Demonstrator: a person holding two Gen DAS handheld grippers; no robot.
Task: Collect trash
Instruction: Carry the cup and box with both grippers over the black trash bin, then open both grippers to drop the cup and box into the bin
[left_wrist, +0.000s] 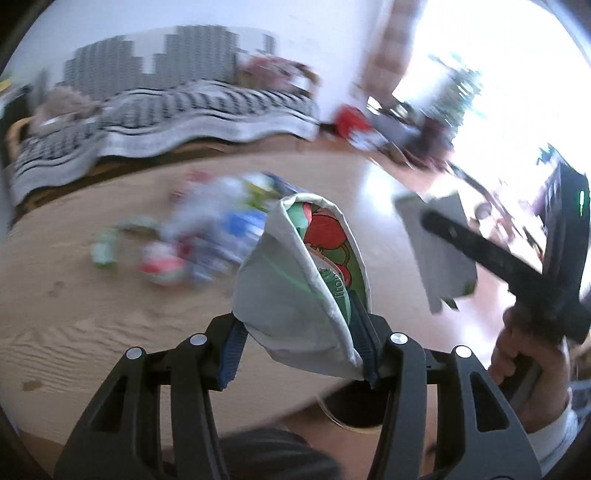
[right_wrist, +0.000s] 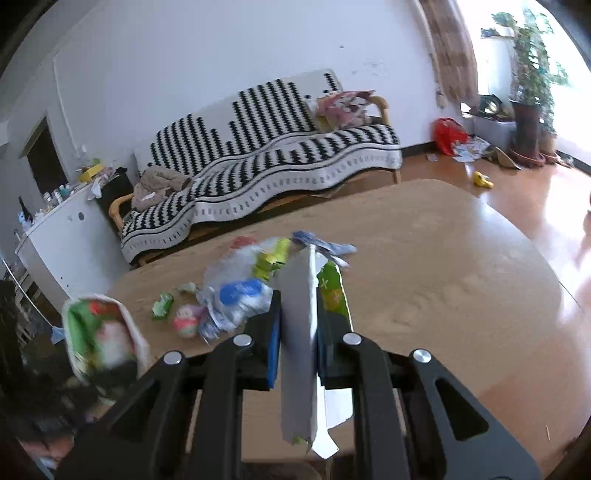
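One squashed carton (left_wrist: 295, 280) (left tool (left_wrist: 299, 350))

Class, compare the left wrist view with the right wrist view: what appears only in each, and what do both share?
Only the left wrist view shows the person's hand holding the right gripper from outside, and a dark round opening below the table edge.

Only the right wrist view shows the white cabinet, the yellow object on the floor and the potted plant clearly.

Both show the table, the trash pile, the striped sofa, the crumpled wrapper in the left jaws and the flattened carton in the right jaws.
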